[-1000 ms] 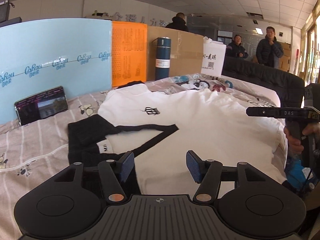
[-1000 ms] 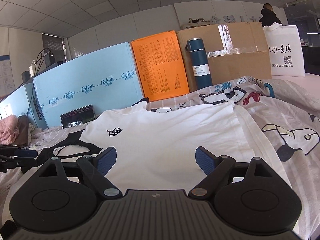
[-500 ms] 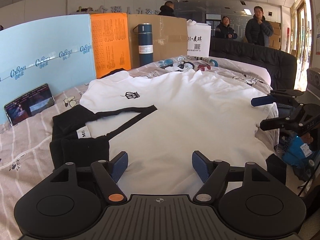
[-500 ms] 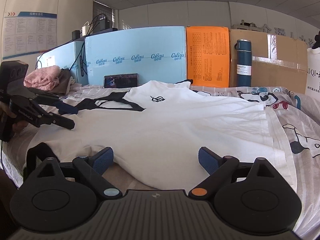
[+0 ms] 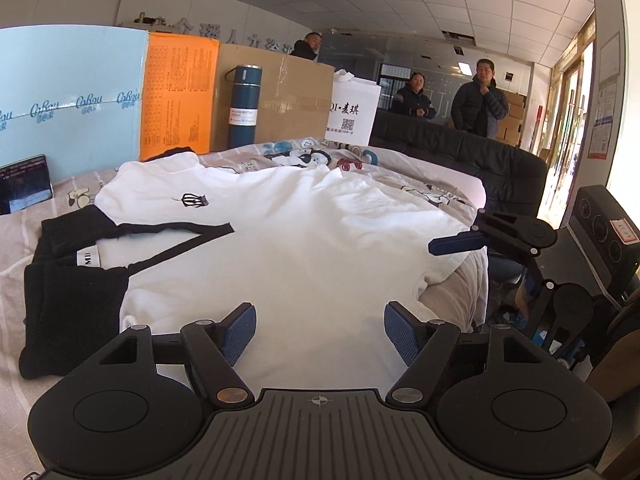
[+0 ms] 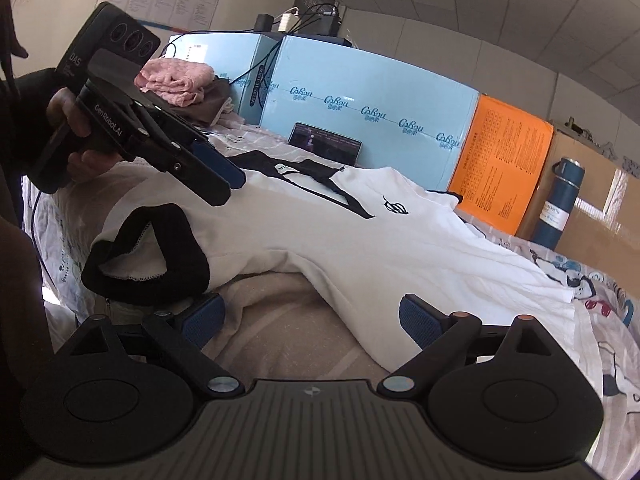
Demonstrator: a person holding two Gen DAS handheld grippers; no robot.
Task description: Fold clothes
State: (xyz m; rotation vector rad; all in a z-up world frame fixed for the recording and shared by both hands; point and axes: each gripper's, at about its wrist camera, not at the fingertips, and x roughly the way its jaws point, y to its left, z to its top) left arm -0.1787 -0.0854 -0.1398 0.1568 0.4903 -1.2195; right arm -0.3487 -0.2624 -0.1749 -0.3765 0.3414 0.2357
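A white sweatshirt (image 5: 304,232) with black sleeves and a small black chest logo lies spread on the bed (image 5: 452,184). My left gripper (image 5: 320,334) is open just above its near part, pads clear of the cloth. One blue pad (image 5: 456,243) of my right gripper shows at the bed's right edge. In the right wrist view my right gripper (image 6: 312,320) hangs over the sweatshirt's (image 6: 360,240) near edge. Its jaws are opening and nothing is pinched. A black cuff (image 6: 160,256) lies just beyond its left finger. A hand holds my left gripper (image 6: 230,182) above the sleeve.
Blue foam boards (image 5: 68,96), an orange board (image 5: 176,92), a cardboard box (image 5: 280,92), a blue bottle (image 5: 244,108) and a white bag (image 5: 352,112) line the bed's far side. A phone (image 5: 24,184) leans there. A black sofa (image 5: 480,160) and three people stand behind.
The right gripper has swung round to the bed's near edge by the black cuff, and its view has tilted. Both grippers' jaws stand wider. The left gripper has edged forward over the white cloth.
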